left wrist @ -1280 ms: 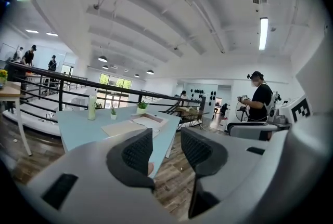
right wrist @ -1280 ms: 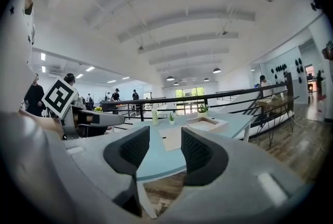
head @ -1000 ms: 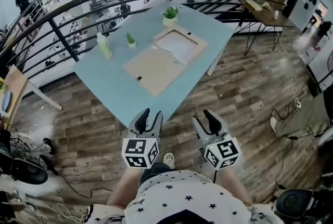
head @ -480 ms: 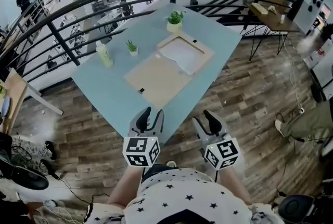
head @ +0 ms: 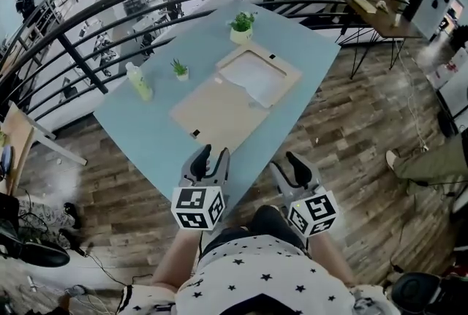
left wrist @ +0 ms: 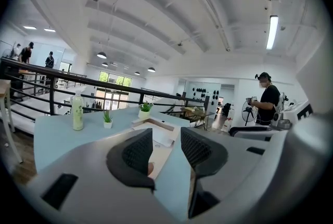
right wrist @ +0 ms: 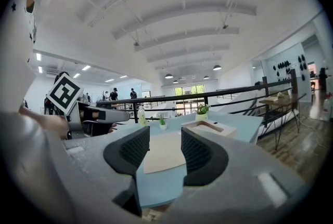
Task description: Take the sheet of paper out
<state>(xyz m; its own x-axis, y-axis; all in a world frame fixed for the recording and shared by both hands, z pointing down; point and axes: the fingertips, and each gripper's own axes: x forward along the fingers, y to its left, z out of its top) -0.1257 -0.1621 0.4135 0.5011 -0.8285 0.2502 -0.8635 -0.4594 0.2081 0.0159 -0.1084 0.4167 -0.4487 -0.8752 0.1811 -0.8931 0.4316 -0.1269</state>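
Observation:
A white sheet of paper (head: 257,76) lies inside a shallow tan tray (head: 289,69) on the light blue table (head: 146,127). A flat tan board (head: 212,107) lies just in front of the tray. Both show far ahead between the jaws in the right gripper view: the board (right wrist: 164,153) and the tray (right wrist: 208,126). My left gripper (head: 211,158) hangs at the table's near edge, open and empty. My right gripper (head: 286,165) is beside it, just off the edge over the floor, also open and empty. Both are well short of the sheet.
A pale green bottle (head: 137,81), a small potted plant (head: 179,70) and a larger one (head: 241,25) stand along the table's far side. A black railing (head: 88,10) runs behind it. Wood floor (head: 351,160) surrounds the table. Another table (head: 380,14) stands at the back right.
The head view has shifted a little and the table's near edge now lies closer under the grippers. Both grippers stay open and level, side by side.

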